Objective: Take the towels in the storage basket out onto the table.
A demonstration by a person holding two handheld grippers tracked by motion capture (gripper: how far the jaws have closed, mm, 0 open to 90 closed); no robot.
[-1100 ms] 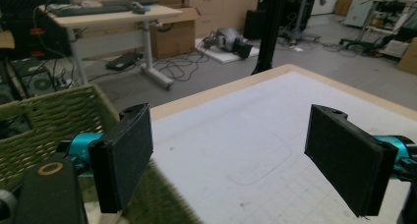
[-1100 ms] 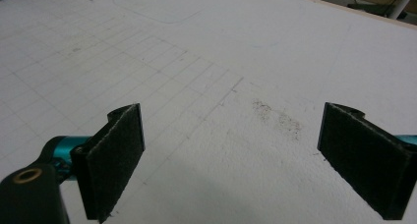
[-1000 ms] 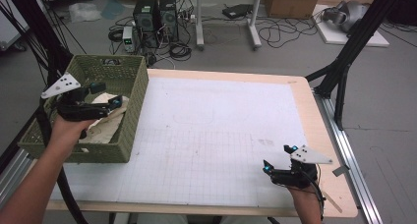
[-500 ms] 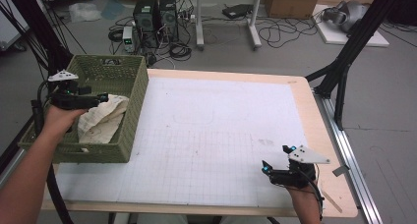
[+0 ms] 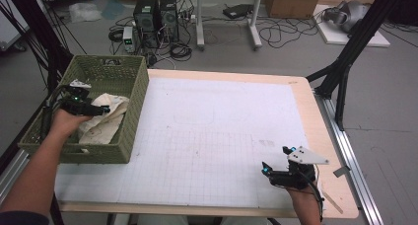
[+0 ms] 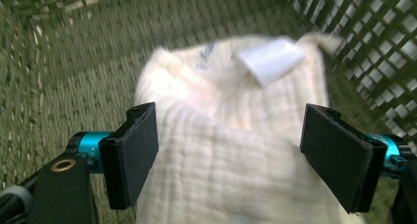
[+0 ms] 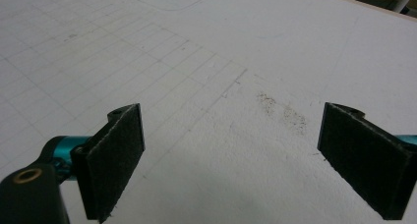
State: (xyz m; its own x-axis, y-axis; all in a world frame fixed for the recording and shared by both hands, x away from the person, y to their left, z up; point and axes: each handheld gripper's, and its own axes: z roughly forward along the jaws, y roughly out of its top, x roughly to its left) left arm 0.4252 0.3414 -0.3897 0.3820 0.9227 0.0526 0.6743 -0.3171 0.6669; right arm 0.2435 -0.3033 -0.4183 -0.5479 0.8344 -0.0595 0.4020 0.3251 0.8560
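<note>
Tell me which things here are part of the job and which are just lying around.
In the job: cream cloth; green basket holding it; left gripper, jaws open, straddling the cloth.

Just lying about: right gripper, open over the white mat; computer towers and cables on the floor.

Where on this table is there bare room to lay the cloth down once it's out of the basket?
The white mat is bare from the basket across to the right gripper near the front right corner; the middle is the widest patch. It is crowded inside the basket, where the cloth and the left gripper take up the room.
</note>
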